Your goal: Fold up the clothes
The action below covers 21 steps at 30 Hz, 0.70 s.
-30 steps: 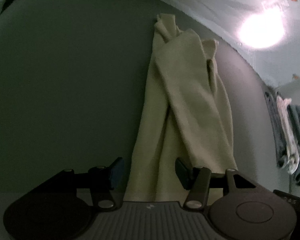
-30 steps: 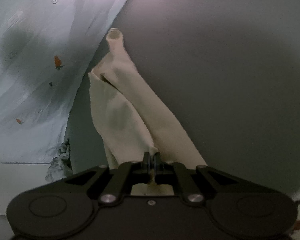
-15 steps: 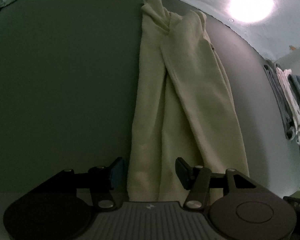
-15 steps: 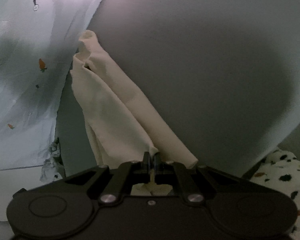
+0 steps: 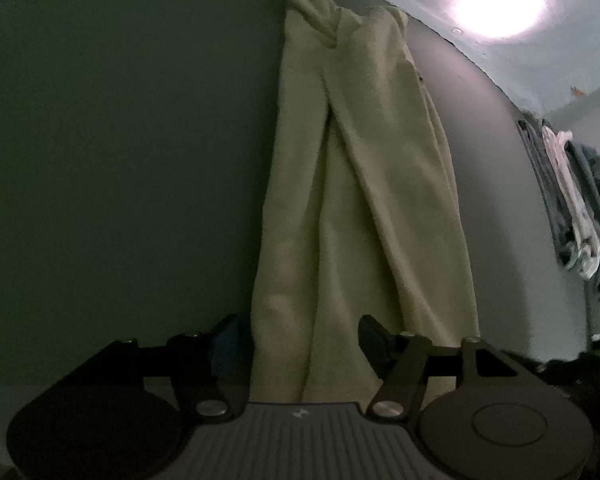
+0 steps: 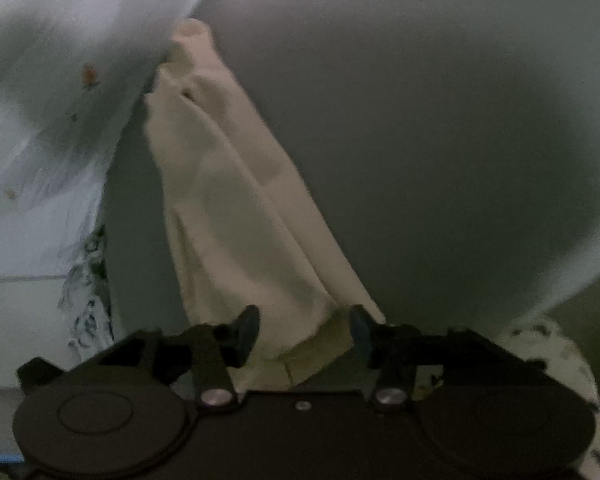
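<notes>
A cream garment (image 5: 360, 184) lies folded lengthwise into a long narrow strip on the dark grey table (image 5: 120, 160). Its near end runs between the fingers of my left gripper (image 5: 298, 334), whose jaws are opening and stand apart from the cloth's sides. In the right wrist view the same cream garment (image 6: 236, 208) stretches away to the upper left, and its near corner lies between the fingers of my right gripper (image 6: 304, 328). That gripper's jaws are opening; the pads no longer press on the fabric.
A heap of blue-grey and white clothes (image 5: 572, 200) hangs at the table's right edge. A pale sheet with small orange marks (image 6: 40, 100) lies beyond the table. A bright lamp glare (image 5: 496, 0) sits top right. A white spotted fabric (image 6: 556, 360) lies lower right.
The right gripper, earlier shut on the garment's corner, has opened and released it. The left gripper has widened slightly and shifted, so the cloth now lies straighter ahead.
</notes>
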Each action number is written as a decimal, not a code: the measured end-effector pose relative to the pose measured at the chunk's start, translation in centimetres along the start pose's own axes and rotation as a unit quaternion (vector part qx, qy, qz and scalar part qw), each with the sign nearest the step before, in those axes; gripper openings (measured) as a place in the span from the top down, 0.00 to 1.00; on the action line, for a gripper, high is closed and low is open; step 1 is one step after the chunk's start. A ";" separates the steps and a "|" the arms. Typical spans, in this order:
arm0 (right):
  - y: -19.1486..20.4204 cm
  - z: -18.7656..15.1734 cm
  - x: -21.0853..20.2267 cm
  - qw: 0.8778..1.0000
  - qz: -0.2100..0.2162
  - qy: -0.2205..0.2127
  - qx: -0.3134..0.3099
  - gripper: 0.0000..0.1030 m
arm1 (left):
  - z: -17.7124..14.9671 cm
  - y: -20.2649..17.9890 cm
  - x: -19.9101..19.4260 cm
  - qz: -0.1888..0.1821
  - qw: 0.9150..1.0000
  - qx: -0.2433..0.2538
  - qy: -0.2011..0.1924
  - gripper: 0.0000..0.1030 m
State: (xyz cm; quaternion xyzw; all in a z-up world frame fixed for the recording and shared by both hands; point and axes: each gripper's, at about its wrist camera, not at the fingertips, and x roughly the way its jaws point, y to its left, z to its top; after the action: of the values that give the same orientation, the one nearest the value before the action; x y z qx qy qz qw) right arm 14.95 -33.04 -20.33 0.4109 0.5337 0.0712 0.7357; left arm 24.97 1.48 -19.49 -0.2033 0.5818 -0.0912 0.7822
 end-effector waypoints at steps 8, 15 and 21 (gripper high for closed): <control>-0.2 3.0 1.2 0.998 0.005 0.006 -0.062 0.45 | -0.6 1.2 -0.1 -0.029 0.999 -0.037 0.011 0.25; 1.2 3.2 3.9 0.985 -0.022 0.056 -0.159 0.51 | -1.0 0.5 0.1 -0.019 0.999 -0.014 0.031 0.31; 1.0 3.6 5.1 0.982 0.011 0.095 -0.163 0.78 | -1.3 -0.5 0.3 -0.008 0.999 0.015 0.046 0.74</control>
State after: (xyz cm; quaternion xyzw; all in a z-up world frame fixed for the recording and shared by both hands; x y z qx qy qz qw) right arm 20.50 -31.56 -23.07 0.2828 0.5773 0.2042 0.7383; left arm 23.91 0.66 -19.88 -0.1923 0.6137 -0.1154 0.7570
